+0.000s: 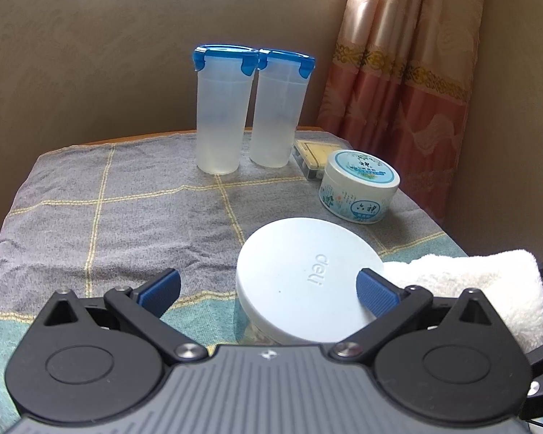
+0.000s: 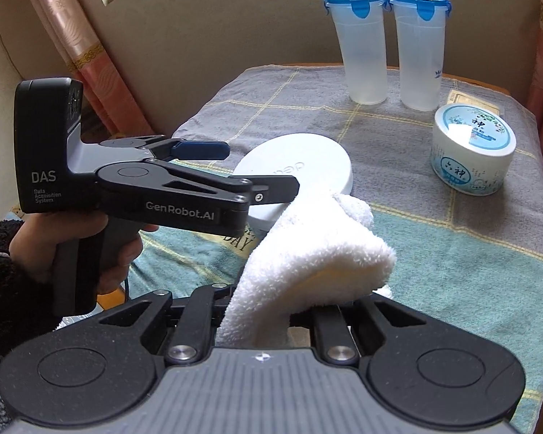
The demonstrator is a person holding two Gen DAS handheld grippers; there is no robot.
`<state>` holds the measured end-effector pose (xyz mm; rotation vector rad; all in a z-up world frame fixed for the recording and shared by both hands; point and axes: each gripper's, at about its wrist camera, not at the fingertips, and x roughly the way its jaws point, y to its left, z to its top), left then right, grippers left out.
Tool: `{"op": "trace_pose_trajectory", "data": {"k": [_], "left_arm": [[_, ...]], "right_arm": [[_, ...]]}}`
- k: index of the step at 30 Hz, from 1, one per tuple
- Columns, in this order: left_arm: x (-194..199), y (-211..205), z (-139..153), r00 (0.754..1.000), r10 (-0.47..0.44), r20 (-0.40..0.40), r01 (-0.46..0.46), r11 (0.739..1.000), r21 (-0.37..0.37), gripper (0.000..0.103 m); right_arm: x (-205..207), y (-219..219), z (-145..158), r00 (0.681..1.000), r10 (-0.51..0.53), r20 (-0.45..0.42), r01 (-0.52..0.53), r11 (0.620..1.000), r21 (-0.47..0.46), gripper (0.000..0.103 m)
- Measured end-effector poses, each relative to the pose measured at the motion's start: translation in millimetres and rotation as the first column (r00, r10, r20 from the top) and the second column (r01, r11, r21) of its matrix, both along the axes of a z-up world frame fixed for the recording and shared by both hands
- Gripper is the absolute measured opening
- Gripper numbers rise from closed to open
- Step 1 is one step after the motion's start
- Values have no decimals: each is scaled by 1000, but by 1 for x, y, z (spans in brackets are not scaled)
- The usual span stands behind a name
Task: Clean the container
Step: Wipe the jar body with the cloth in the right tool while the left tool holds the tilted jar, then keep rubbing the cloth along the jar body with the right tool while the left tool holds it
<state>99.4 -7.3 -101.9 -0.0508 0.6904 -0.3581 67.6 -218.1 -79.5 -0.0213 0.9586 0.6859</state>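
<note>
The round white container [image 1: 300,278] is lying tilted at the bench's near edge, its body being hidden beneath its lid. It is being straddled by the left tongs [image 1: 268,291], spread wide. A white towel [image 2: 307,249] is being clenched by the right tongs [image 2: 289,311], whose tips are being covered. Two tall blue-lidded cups [image 1: 221,108] and one printed tub [image 1: 358,186] are standing further back; open cloth is lying left.

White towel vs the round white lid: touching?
Touching. Right wrist view: the white towel, clamped in the right tool, lies on the round white lid's near edge, no gap showing.
</note>
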Motion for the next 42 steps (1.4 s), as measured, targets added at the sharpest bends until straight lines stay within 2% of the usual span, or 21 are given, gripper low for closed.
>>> {"op": "trace_pose_trajectory", "data": {"k": [11,29,42], "left_arm": [[1,3,-1,1000,0,-7,0,1000,-17,103],[4,3,0,999,7,-34,-7,1000,-25,103],[5,6,-3,999,17,-50,-20,999,-51,103]], "right_arm": [[18,-11,2,998,-59,-3,59,998,17,17],[75,-32,4,990,-137,36,137,991,-1,17],[31,-21,-4,995,-98,1,97,995,15,17]]}}
